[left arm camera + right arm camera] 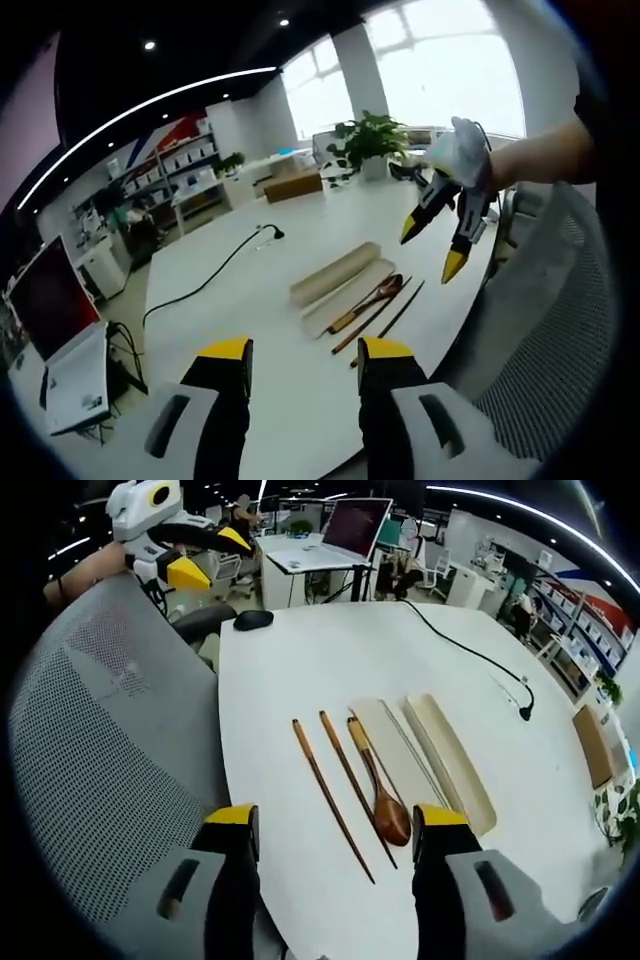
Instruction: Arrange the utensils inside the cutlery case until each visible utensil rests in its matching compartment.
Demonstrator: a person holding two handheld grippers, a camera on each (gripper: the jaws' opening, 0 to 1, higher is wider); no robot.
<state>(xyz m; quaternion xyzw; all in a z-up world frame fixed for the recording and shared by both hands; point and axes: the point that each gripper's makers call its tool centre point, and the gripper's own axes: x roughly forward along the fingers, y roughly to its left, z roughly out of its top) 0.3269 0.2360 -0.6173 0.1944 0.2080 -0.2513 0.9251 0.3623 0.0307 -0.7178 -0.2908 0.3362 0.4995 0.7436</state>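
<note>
On the white tabletop point(300, 660), two chopsticks point(335, 785) and a wooden spoon point(381, 797) are lying side by side just beside the open cutlery case point(400, 742), whose lid point(452, 755) is resting next to it. The left tool point(302, 352) and the right tool point(335, 822) are both hovering above the tabletop with jaws apart, gripping nothing. A mesh chair point(100, 750) is standing at the table's edge.

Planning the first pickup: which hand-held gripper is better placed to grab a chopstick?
Probably the right hand-held gripper: open, with the chopsticks and spoon lying on the table just ahead of its jaws. The left hand-held gripper sits farther back.
</note>
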